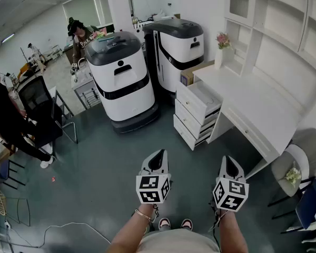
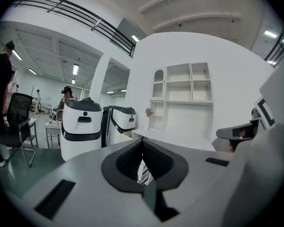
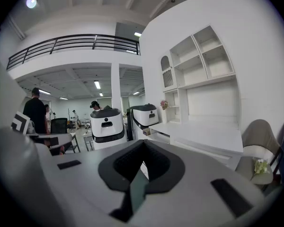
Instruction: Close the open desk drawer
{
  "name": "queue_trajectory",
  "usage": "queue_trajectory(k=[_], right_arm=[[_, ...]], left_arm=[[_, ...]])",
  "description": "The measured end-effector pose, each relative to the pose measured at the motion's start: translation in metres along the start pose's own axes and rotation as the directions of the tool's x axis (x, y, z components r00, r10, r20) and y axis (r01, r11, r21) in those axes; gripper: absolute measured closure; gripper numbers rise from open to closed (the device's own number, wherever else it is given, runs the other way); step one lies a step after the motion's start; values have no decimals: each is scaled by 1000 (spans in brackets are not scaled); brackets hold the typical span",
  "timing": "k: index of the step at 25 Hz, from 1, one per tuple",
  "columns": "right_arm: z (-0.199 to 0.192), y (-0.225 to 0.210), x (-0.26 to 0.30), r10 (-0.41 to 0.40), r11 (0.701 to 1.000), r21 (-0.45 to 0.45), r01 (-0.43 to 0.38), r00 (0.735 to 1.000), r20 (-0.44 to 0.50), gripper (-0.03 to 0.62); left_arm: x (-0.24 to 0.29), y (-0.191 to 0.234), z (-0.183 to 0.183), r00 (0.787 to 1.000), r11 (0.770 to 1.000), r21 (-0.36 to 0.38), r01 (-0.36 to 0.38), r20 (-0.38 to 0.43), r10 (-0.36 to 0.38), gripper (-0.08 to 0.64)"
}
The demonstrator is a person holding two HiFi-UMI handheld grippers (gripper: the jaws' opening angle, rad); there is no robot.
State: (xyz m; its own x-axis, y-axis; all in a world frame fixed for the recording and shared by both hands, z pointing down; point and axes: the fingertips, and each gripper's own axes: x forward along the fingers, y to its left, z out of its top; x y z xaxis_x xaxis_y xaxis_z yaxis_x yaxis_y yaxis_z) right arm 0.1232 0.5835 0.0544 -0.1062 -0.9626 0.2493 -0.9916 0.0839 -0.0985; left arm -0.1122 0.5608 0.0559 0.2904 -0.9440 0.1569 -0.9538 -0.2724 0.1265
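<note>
White counter (image 1: 263, 109) ahead, top drawer (image 1: 203, 96) open. Left hand-held gripper (image 1: 158, 159) and right hand-held gripper (image 1: 229, 165) closed, empty, likely readied for pushing.

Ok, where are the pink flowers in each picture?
Head view: the pink flowers are at the top right, at the back corner of the white desk.
Left gripper view: small, in the middle, just right of the two white robots.
Right gripper view: small, near the middle.
Shared landmark: the white robots stand left of the flowers in every view.
</note>
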Motion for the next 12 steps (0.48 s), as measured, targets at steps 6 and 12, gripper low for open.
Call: queue_trajectory(k=[6,12], right_arm=[[-2,-1,-4,14,999,36,-15,1000,4,588],[-8,-3,-8,13,998,67,-14,1000,6,586]], left_arm=[[-5,-3,0,1000,1000,3,-2,1,2,541],[-12,-5,-1,1000,1000,-2,12,11,-12,541]])
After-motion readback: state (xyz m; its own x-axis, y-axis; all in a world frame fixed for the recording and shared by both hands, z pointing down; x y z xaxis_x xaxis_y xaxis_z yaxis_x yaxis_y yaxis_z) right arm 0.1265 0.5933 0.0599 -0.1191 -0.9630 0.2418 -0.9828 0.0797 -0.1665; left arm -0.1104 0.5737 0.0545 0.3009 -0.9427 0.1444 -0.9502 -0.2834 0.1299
